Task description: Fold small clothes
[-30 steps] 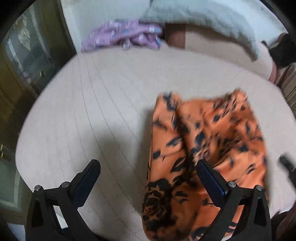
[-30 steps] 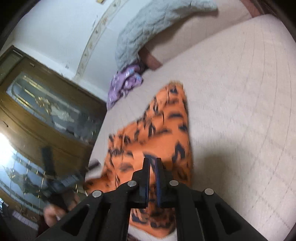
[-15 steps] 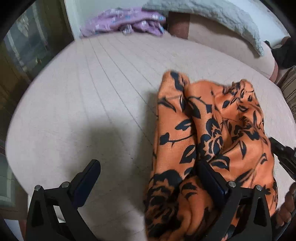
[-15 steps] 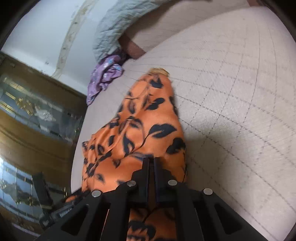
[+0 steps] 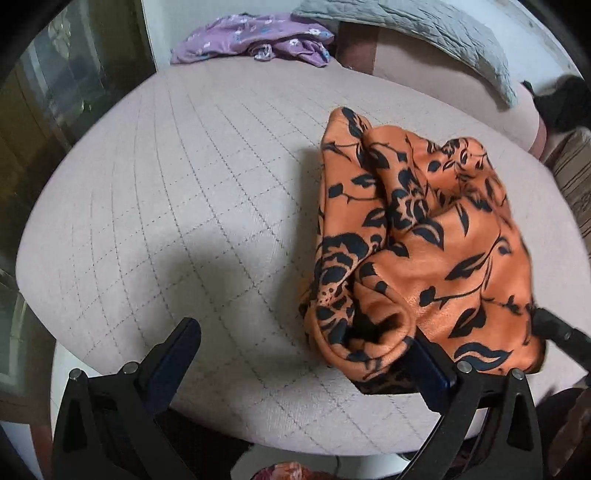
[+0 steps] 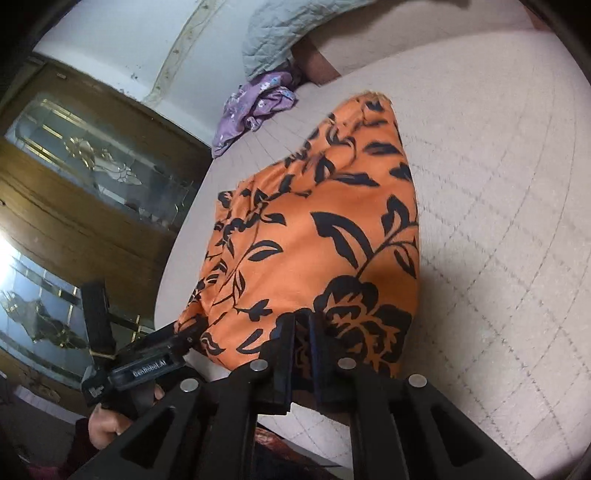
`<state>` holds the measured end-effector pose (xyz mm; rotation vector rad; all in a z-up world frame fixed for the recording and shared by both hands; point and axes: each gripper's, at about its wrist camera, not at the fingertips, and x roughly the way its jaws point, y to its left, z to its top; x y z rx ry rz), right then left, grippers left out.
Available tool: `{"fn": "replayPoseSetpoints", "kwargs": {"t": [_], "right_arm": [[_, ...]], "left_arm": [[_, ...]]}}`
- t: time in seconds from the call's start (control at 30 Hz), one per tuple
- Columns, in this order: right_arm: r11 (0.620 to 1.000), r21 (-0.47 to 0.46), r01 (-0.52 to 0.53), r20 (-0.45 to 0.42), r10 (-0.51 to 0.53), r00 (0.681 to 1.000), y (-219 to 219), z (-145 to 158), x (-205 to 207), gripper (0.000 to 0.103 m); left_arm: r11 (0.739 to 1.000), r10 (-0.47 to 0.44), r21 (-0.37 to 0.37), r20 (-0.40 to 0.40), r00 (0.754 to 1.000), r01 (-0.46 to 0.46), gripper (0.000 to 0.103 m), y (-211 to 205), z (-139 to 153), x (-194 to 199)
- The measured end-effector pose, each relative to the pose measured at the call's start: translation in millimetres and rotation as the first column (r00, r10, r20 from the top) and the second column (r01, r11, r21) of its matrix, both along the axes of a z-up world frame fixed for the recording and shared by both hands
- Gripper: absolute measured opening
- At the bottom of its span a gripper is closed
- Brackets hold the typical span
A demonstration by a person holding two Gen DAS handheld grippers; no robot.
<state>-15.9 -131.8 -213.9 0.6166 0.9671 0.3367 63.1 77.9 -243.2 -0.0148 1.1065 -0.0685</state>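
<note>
An orange garment with black leaf print [image 5: 424, 240] lies bunched on the pale quilted bed [image 5: 184, 184], near its front edge. My left gripper [image 5: 306, 354] is open; its right finger [image 5: 430, 365] sits under the garment's near hem, its left finger over bare bedding. My right gripper [image 6: 301, 332] is shut on the near edge of the orange garment [image 6: 314, 229] and holds it raised a little. The left gripper also shows in the right wrist view [image 6: 147, 362], at the garment's left corner.
A crumpled purple garment [image 5: 255, 37] lies at the bed's far edge beside a grey quilted pillow [image 5: 424, 26]. A wooden cabinet with glass doors [image 6: 92, 184] stands left of the bed. The bed's front edge is just below the grippers.
Both grippers have drawn back toward the bed's front edge, the right one pulling the orange garment with it. The garment has bunched up over the left gripper's right finger.
</note>
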Motion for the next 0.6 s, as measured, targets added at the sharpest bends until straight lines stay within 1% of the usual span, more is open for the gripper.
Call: {"fn": "replayPoseSetpoints", "kwargs": {"t": [0.03,0.07,0.1,0.13,0.17,0.2,0.23,0.3,0.4,0.5,0.6], "right_arm": [[1.000,0.007,-0.008,-0.006,0.008,1.000,-1.2,4.7,0.2,0.012],[1.000,0.017,-0.009,-0.005,0.009,1.000,-3.2,7.6,0.8,0.016],[1.000,0.025,-0.002,0.007,0.002,1.000,-6.9,12.2,0.3,0.031],[1.000,0.023,0.019,0.022,-0.020,1.000,-12.0,17.7,-0.2,0.055],[0.999,0.024,0.045,0.027,-0.045,0.999,-18.9,22.2,0.7,0.072],[0.997,0.033,0.070,0.036,-0.071,0.997,-24.4,25.2,1.2,0.086],[0.994,0.043,0.095,0.048,-0.097,0.994,-31.4,28.5,3.1,0.086],[0.993,0.035,0.113,0.036,-0.114,0.993,-39.8,30.8,10.7,0.086],[0.992,0.029,0.122,0.051,-0.123,0.991,-50.3,32.6,19.9,0.086],[0.991,0.045,0.126,0.063,-0.129,0.990,-59.0,28.6,24.1,0.086],[0.989,0.066,0.129,0.046,-0.132,0.990,-60.7,20.4,29.2,0.086]], "left_arm": [[1.000,-0.005,-0.002,0.014,1.000,0.005,0.103,4.5,5.9,0.1],[1.000,-0.006,-0.002,0.044,0.999,0.006,0.103,6.8,14.5,0.3],[1.000,-0.004,-0.005,0.088,0.996,0.005,0.103,10.5,26.3,1.2],[1.000,-0.001,-0.014,0.123,0.992,0.002,0.103,14.2,36.7,3.5],[1.000,0.002,-0.025,0.145,0.989,0.002,0.103,18.3,44.6,8.7],[0.999,0.002,-0.038,0.154,0.988,0.004,0.103,21.4,49.7,15.0],[0.999,-0.001,-0.051,0.149,0.989,0.009,0.103,23.9,52.2,23.1],[0.998,-0.003,-0.058,0.136,0.991,0.011,0.103,24.0,54.4,35.3],[1.000,0.001,-0.013,0.188,0.982,0.001,0.103,20.6,62.8,30.8],[1.000,-0.006,0.026,0.234,0.972,0.000,0.103,20.2,70.4,30.0],[0.999,-0.003,0.037,0.253,0.967,-0.007,0.103,21.9,75.3,31.6]]}}
